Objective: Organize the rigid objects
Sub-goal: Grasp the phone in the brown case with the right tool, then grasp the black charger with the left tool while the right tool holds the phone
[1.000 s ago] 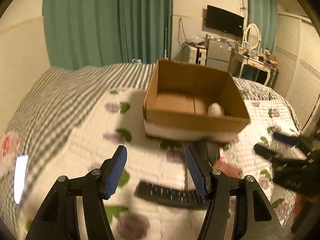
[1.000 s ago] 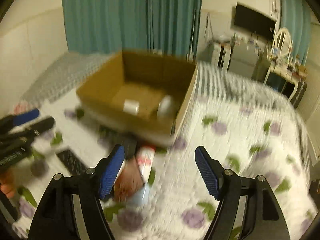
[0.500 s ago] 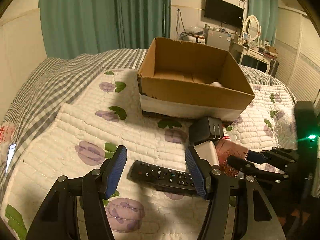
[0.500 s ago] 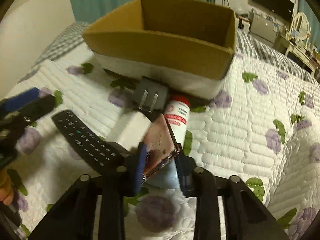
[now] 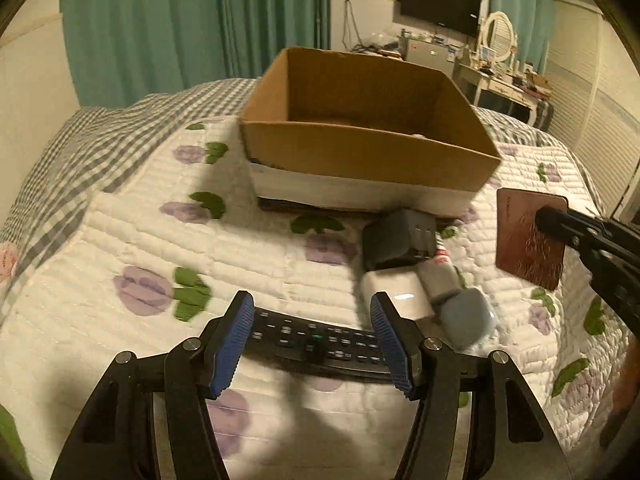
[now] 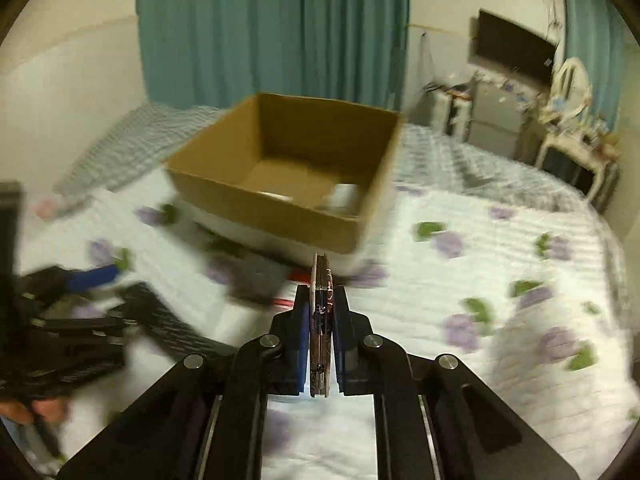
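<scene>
On the quilted floral bedspread (image 5: pixel 132 240) the open cardboard box (image 5: pixel 360 152) sits with a black charger (image 5: pixel 396 236), a white adapter (image 5: pixel 394 294) and a grey-capped tube (image 5: pixel 466 314) clustered just in front of it. The right gripper (image 6: pixel 321 312) is clamped on a thin reddish-brown card (image 5: pixel 528 236), held edge-on and clear of the bed, to the right of the box. The left gripper (image 5: pixel 310 344) hangs with jaws wide and nothing gripped, just above the black remote control (image 5: pixel 316 342), which lies crosswise between its blue pads
</scene>
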`<state>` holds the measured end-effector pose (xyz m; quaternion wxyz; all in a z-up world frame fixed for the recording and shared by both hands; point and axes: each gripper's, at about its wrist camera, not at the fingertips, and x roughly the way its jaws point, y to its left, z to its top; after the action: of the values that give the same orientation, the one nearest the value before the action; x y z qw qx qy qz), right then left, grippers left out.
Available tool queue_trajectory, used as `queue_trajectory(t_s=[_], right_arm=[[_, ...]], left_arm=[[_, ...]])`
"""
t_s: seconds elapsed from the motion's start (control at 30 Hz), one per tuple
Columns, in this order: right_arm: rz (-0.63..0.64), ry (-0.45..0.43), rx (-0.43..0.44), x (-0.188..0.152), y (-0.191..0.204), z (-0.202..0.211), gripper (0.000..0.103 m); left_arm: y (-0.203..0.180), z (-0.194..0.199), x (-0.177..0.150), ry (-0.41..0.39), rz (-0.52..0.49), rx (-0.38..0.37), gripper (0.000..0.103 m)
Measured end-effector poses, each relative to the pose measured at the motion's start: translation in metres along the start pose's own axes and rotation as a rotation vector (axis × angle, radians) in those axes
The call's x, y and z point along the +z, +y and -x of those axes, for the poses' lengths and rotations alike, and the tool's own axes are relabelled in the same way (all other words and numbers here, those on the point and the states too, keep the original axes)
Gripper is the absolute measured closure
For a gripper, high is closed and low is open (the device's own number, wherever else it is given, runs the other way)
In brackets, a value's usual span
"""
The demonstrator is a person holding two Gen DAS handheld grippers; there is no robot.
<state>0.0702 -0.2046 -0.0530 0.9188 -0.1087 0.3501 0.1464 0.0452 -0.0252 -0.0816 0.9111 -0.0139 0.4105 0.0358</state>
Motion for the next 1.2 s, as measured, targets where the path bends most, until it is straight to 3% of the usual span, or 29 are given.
queue_trajectory(t_s=[0.13,0.3,0.43,0.6,0.8,1.2], right_arm=[[-0.075,0.099,-0.003,-0.016,-0.024,-0.032,0.093],[-0.125,0.132,-0.035,-0.015,-0.036,-0.054,0.088],[-0.186,0.202,0.023,-0.022,-0.044,-0.070,0.090],[-0.156,0.121,-0.011,-0.013,-0.041,-0.050,0.093],[-0.156,0.086,-0.008,0.006,-0.044,-0.051,0.093],[-0.167,0.105,0.025,0.007,-0.042,-0.067,0.093]], left_arm=[[-0.012,-0.004,-0.002,0.004,-0.022,0.001,0.040],[-0.018,-0.007,-0.001,0.012,-0.025,0.008,0.040],[-0.023,-0.010,0.002,0.013,-0.025,-0.012,0.040],[-0.035,-0.015,0.011,0.006,-0.030,-0.024,0.040],[-0.059,-0.034,0.025,0.009,-0.051,-0.072,0.040],[-0.065,-0.088,0.039,0.084,-0.007,-0.054,0.042]])
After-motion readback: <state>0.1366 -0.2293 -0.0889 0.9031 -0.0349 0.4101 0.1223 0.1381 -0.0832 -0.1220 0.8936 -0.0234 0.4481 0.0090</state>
